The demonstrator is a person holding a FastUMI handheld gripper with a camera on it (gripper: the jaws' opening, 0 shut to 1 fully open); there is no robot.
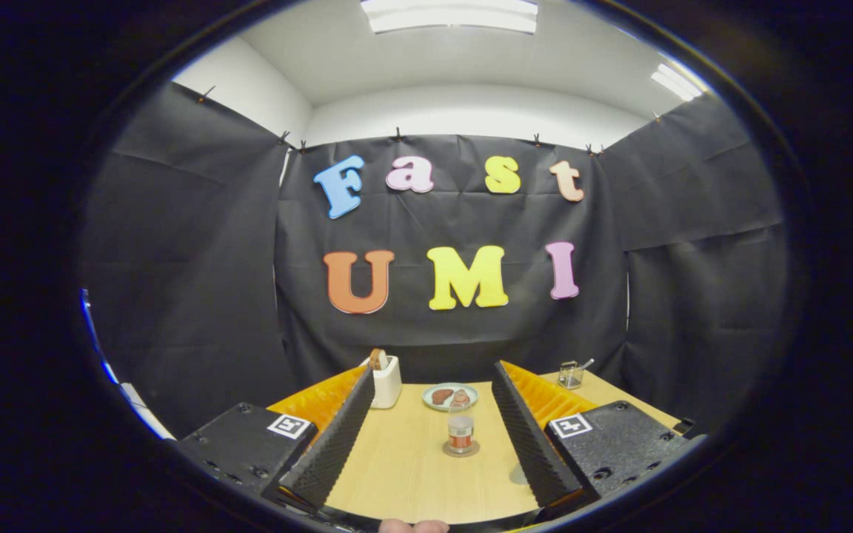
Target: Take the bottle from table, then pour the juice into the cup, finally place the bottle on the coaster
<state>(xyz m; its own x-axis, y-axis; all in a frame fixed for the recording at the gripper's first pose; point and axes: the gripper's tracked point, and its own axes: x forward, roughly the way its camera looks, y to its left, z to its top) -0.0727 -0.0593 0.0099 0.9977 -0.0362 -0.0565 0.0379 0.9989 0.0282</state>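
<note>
1. The gripper (430, 444) hangs above the near edge of the wooden counter (397, 474), its jaws spread wide apart and holding nothing.
2. The bottle (460, 428) stands upright between the two fingers and well ahead of them, resting on a round coaster (460, 449); it has a pale cap and a reddish band of label or juice low on its body.
3. Just beyond the bottle lies a small plate (449, 396) with brownish food on it, and to its left a white toaster (385, 380) with a slice sticking up.
4. A small clear glass cup (569, 374) with a utensil in it sits far off to the right.
5. Judging by this layout, the task looks finished: bottle on coaster, gripper free. Whether juice was poured I cannot tell; the cup is too small to read.
</note>
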